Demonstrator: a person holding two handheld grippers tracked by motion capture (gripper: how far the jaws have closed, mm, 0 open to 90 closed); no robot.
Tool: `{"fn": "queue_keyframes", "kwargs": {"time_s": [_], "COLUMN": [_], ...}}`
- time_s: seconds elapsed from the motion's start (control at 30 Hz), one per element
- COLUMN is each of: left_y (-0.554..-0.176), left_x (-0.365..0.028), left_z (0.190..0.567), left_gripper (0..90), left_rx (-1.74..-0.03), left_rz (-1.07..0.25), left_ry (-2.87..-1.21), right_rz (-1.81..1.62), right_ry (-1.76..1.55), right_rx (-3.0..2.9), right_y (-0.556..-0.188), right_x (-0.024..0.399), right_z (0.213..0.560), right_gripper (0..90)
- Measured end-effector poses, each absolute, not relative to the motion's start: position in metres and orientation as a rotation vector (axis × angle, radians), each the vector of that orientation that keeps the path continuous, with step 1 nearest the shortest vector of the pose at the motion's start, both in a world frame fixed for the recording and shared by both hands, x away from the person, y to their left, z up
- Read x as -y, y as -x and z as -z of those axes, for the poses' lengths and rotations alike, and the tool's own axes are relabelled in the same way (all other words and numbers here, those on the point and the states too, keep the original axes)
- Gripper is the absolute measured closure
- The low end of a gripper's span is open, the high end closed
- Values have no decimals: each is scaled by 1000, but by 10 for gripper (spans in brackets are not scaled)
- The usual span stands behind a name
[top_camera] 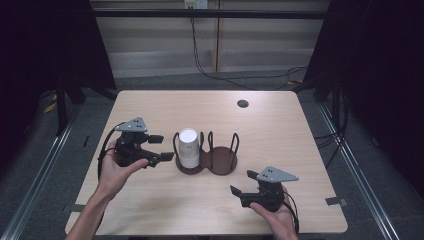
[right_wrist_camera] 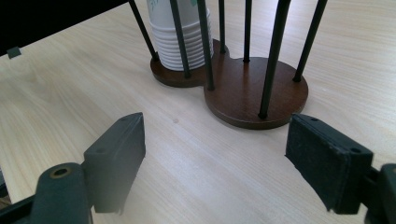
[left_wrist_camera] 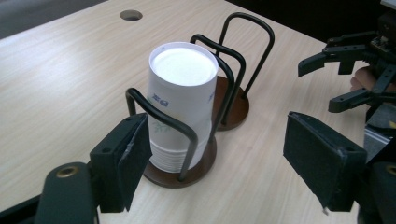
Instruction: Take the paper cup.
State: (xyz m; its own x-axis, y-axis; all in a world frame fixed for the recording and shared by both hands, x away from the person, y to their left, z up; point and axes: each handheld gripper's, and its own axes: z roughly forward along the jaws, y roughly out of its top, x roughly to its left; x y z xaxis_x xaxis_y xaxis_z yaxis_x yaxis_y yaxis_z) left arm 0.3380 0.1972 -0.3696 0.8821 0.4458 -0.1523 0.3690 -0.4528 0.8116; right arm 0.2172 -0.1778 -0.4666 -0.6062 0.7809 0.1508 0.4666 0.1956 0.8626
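Note:
A stack of white paper cups (top_camera: 188,147) stands upside down in the left ring of a dark wooden two-ring holder (top_camera: 223,162) with black wire loops; the right ring holds nothing. My left gripper (top_camera: 162,147) hovers just left of the stack, open, jaws level and pointed at it. In the left gripper view the cups (left_wrist_camera: 180,102) stand beyond the open left gripper (left_wrist_camera: 219,163), apart from the pads, and the right gripper (left_wrist_camera: 318,86) shows farther off. My right gripper (top_camera: 241,182) is open near the front right, facing the holder's base (right_wrist_camera: 247,98) and the cups (right_wrist_camera: 180,42).
The light wooden table (top_camera: 280,130) has a round cable hole (top_camera: 243,103) at the back right. Black cables trail across the floor behind the table. Dark curtains flank both sides.

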Motion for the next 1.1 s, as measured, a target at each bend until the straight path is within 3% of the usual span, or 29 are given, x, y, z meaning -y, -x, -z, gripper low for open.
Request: {"fn": "queue_keyframes", "kwargs": {"time_s": [0.2,0.3,0.47,0.57,1.1], "left_y": [-343,-347,-352,-356,-373], "left_x": [-191,-188,-183,-178,-147], "left_z": [365,365,364,362,355], "left_gripper": [181,225,219,305,235], "left_rx": [-508,-489,-499,-502,-497], "left_rz": [-83,-82,-80,-84,-136], "left_ry": [-2159,-2177,-2189,-2208,-2299], "right_rz": [-1370,-1390,-1379,-1379,-1373], "right_ry": [-1176,-1172,-1159,-1157,-1132], "right_rx": [-2169,-2168,-2180,-2181,-2214], "right_y": [-219,-219,-218,-219,-219], "right_x": [176,176,177,176,173], "right_z": [467,467,467,467,468], "right_gripper": [193,193,193,194,193]}}
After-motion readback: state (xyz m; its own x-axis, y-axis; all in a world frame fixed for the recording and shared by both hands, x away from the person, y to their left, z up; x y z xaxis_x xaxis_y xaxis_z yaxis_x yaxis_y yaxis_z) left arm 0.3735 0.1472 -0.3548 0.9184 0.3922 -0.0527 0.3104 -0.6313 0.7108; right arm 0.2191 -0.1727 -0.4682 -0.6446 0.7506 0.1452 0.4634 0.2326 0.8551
